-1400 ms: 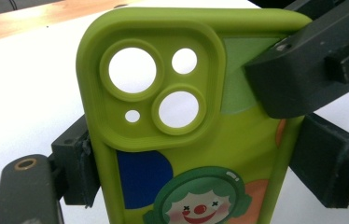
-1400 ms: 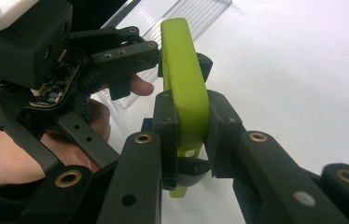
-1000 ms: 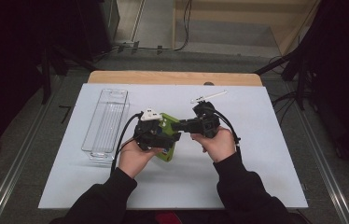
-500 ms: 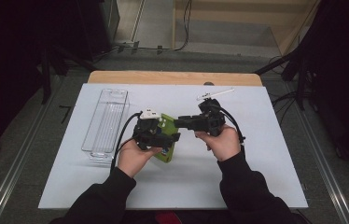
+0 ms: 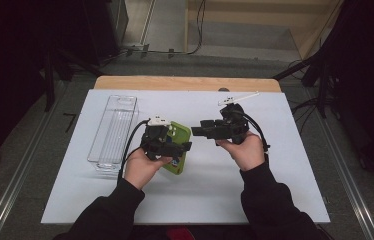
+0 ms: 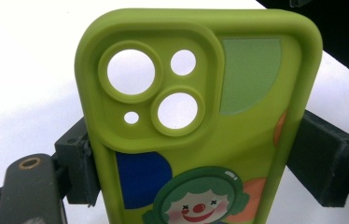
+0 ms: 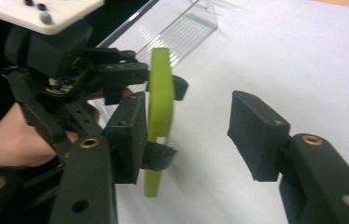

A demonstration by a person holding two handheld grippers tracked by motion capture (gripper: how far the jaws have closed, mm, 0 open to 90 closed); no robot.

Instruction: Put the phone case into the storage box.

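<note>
While the white table [image 5: 285, 190] carries a clear bin [image 5: 112, 130] at its left, the left gripper [image 5: 167, 145] clamps the green phone case [image 6: 200, 121] by its long edges just above the surface; the right gripper [image 5: 207, 131], jaws just opening, stands released beside it.

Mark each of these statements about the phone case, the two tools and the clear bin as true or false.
1. The left tool grips the green phone case by its side edges. True.
2. The right tool is clamped on the case. False: its jaws have just been opening and stand apart, free of it.
3. The clear bin lies left of both hands. True.
4. The case is plain green. False: it bears a clown face and coloured patches.
</note>
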